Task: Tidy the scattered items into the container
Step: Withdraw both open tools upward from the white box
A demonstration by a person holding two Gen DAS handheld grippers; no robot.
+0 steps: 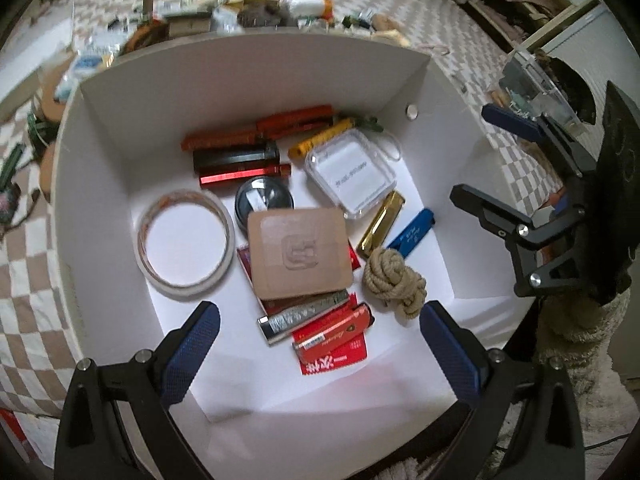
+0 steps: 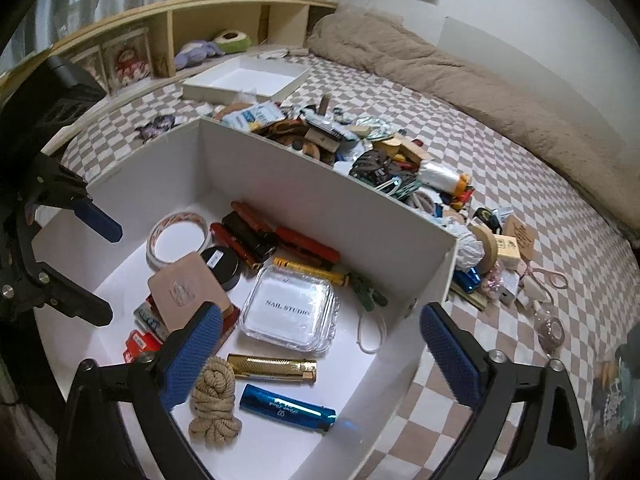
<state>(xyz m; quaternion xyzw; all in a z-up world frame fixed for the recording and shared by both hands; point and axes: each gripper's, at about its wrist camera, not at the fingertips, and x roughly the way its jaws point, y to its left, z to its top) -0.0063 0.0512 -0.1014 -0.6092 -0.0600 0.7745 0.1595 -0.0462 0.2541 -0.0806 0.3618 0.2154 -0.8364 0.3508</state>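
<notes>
A white box (image 1: 260, 68) (image 2: 320, 192) lies on the bed and holds a tape roll (image 1: 180, 288), a tan square pad (image 1: 298, 256), a clear case (image 2: 290, 308), a gold lighter (image 2: 272, 366), a blue lighter (image 2: 284, 406), a rope knot (image 1: 394, 276) and several tubes. My left gripper (image 1: 320, 312) hangs open above the box's near half, nothing between its fingers. My right gripper (image 2: 322, 312) stands open over the box's right wall, also empty. A pile of scattered items (image 2: 400, 160) lies beyond the far wall.
The bed has a checkered sheet (image 2: 520, 184). A shallow white tray (image 2: 244, 80) lies behind the pile, by a wooden shelf headboard (image 2: 160, 24) with plush toys. A brown blanket (image 2: 460, 76) runs along the wall. More small items trail off right of the box.
</notes>
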